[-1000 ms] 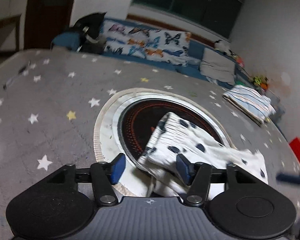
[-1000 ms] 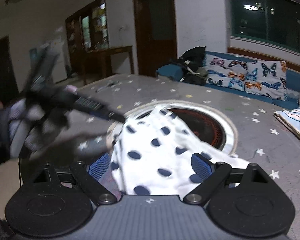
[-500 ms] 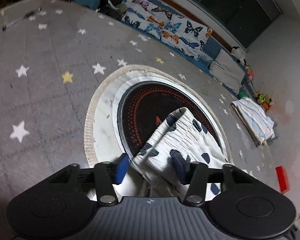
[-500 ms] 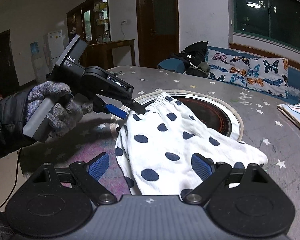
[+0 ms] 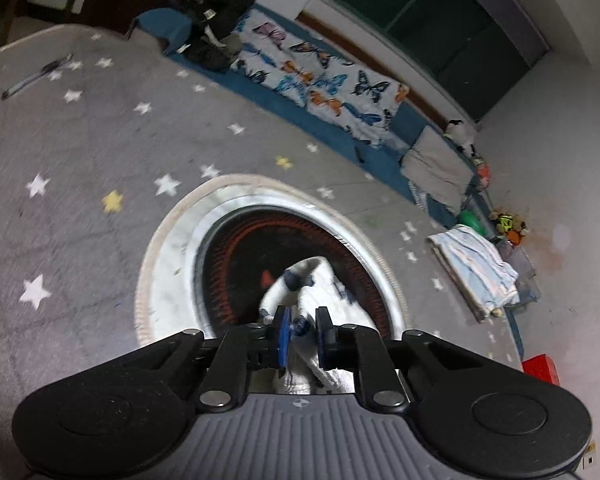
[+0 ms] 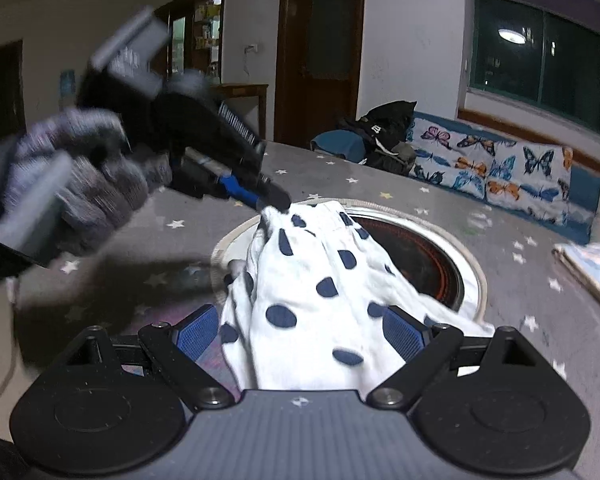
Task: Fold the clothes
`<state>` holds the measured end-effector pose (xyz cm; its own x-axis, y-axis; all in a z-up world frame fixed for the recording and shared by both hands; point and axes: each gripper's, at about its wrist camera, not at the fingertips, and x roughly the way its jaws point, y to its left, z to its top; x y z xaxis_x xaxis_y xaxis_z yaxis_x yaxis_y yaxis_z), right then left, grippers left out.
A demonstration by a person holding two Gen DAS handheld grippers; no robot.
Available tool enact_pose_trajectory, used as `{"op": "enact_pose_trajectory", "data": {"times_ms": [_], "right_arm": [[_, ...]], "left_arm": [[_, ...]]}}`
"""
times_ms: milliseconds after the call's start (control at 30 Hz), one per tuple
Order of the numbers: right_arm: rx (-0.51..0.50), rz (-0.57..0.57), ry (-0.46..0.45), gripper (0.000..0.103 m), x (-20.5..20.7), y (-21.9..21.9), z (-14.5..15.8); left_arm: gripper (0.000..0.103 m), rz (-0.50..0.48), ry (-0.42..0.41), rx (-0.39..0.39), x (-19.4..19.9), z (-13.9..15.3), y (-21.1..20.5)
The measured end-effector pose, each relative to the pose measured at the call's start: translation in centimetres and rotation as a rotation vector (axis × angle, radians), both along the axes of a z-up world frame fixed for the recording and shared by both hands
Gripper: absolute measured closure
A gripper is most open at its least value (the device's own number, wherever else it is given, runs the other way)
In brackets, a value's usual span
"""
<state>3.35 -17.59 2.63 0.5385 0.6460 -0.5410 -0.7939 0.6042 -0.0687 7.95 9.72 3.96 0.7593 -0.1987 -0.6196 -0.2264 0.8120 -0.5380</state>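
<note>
Here the left gripper [image 5: 300, 330] pinches a corner of the spotted cloth [image 6: 320, 292], lifting it over the round mat [image 5: 172, 256]; the right gripper [image 6: 300, 332] stands wide open around the cloth's lower part, gripping nothing.

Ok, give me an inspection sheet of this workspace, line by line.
Surface: grey star-print cover with a round black burner set in it.
Job's things: white polka-dot garment; folded striped cloth.
Clutter: pen; red box.
Grippers: left gripper shut on the garment's edge; right gripper open, straddling it.
Cables: thin cord.
Surroundings: butterfly cushions, dark bag, wooden door.
</note>
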Motion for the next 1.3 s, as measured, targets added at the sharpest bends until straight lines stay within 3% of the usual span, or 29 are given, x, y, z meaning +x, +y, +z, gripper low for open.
{"op": "enact_pose_trajectory", "data": {"times_ms": [167, 367, 467, 733, 800, 1033, 1267, 1300], "right_arm": [[-0.083, 0.000, -0.080, 0.012, 0.2, 3.6, -1.0], [-0.168, -0.020, -0.109, 0.024, 0.5, 6.0, -2.3], [-0.198, -0.017, -0.110, 0.042, 0.2, 5.8, -2.7], [-0.206, -0.020, -0.089, 0.071, 0.1, 4.5, -3.0], [-0.190, -0.017, -0.098, 0.078, 0.0, 4.2, -2.7], [-0.160, -0.019, -0.114, 0.082, 0.0, 3.9, -1.6], [-0.155, -0.017, -0.112, 0.084, 0.0, 3.9, -1.7], [-0.154, -0.017, -0.112, 0.084, 0.0, 3.9, -1.7]], "left_arm": [[0.089, -0.006, 0.007, 0.007, 0.4, 0.1, -0.4], [0.089, -0.010, 0.007, 0.000, 0.5, 0.2, 0.0], [0.089, -0.019, 0.013, 0.005, 0.6, -0.2, 0.0], [0.082, 0.006, 0.039, 0.004, 0.0, -2.0, 1.2], [0.065, 0.015, 0.048, -0.005, -0.3, -2.6, 1.5], [0.048, 0.049, 0.055, -0.060, -1.1, -4.0, 1.8], [0.050, 0.072, 0.065, -0.093, -0.6, -4.9, 1.5], [0.060, 0.070, 0.064, -0.090, -0.5, -4.9, 1.4]]}}
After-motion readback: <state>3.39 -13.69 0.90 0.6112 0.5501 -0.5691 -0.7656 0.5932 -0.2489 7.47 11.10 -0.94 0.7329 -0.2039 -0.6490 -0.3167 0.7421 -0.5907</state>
